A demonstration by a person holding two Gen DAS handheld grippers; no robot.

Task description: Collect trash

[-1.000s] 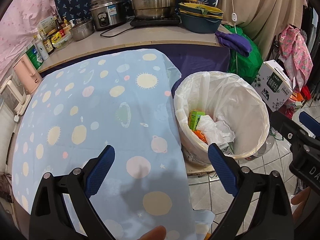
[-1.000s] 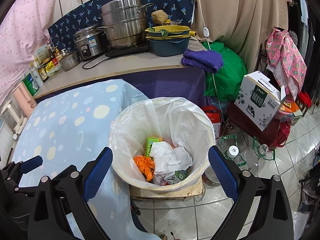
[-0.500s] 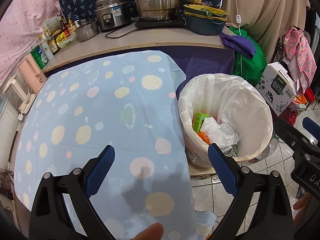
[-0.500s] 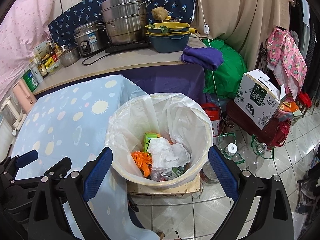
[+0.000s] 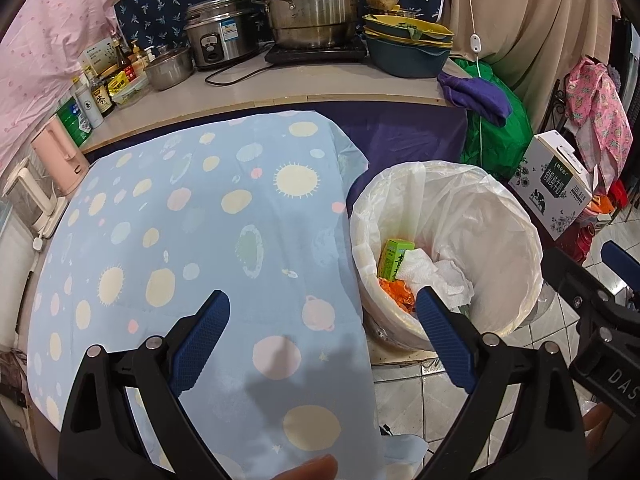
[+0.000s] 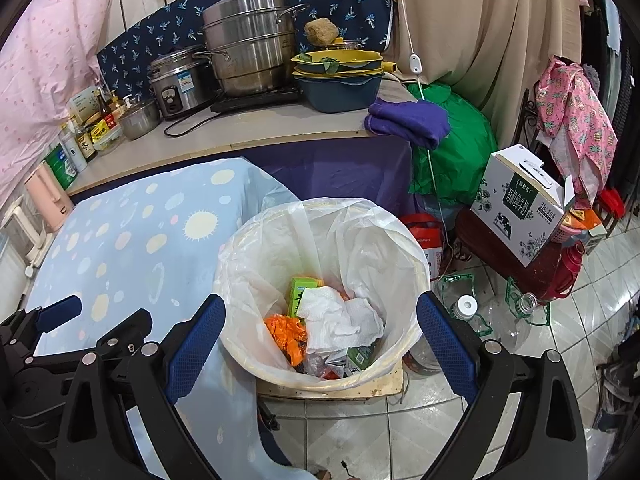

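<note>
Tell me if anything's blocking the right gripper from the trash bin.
Nothing visible does. The right gripper hangs open and empty over the trash bin, whose mouth is uncovered, with white tissue and other trash already inside.

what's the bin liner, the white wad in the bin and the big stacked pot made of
Liner: thin translucent plastic film, by its glossy wrinkles and knotted rim. White wad: likely paper towel, matte, crumpled, with a dimpled texture. Pot: brushed metal, probably stainless steel, by its silvery sheen and reflections.
</note>
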